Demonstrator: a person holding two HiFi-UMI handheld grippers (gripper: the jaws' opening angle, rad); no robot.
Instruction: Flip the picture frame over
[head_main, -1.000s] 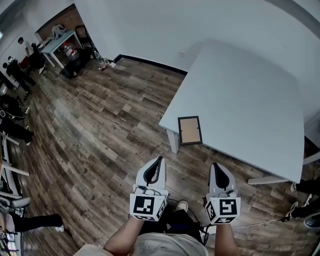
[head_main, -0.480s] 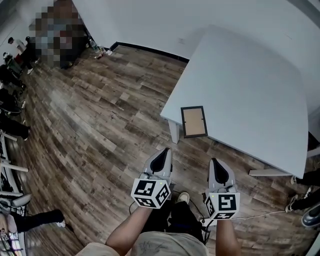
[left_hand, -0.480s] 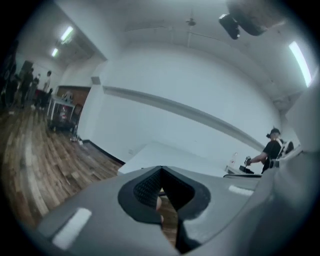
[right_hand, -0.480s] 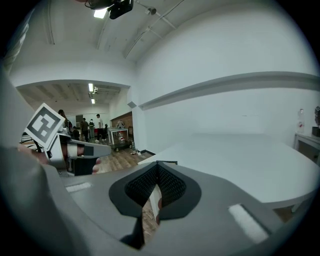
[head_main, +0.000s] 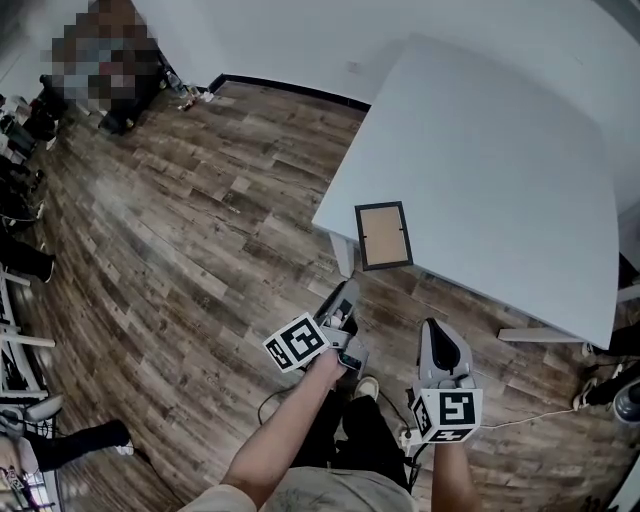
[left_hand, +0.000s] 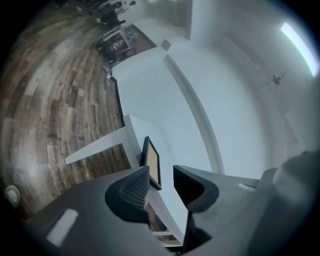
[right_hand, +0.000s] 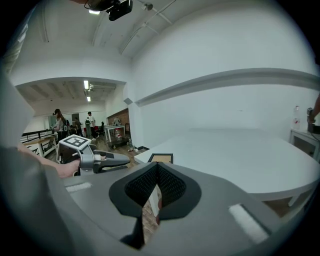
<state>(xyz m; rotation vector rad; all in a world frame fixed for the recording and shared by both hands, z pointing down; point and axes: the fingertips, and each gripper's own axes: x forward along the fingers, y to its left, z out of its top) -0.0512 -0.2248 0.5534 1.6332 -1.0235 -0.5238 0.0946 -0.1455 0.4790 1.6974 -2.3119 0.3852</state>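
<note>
A picture frame (head_main: 383, 235) with a black border and a tan panel lies flat on the near left corner of the white table (head_main: 500, 150). My left gripper (head_main: 345, 296) is tilted and points at the frame from just short of the table edge. In the left gripper view its jaws (left_hand: 161, 182) stand open, with the frame (left_hand: 151, 162) seen edge-on beyond the gap. My right gripper (head_main: 434, 338) hangs lower and to the right, over the floor, shut with nothing held. The right gripper view shows its jaws (right_hand: 157, 167) closed, the frame (right_hand: 161, 158) ahead and the left gripper (right_hand: 95, 161) to the left.
A white table leg (head_main: 343, 262) stands under the frame's corner. Wood plank floor (head_main: 200, 220) spreads to the left. People and furniture stand at the far left edge (head_main: 25, 200). A cable (head_main: 520, 420) lies on the floor at the right.
My left gripper has risen and moved forward and right toward the frame, rolling so its marker cube tilts. The right gripper has hardly moved. The frame lies as before.
</note>
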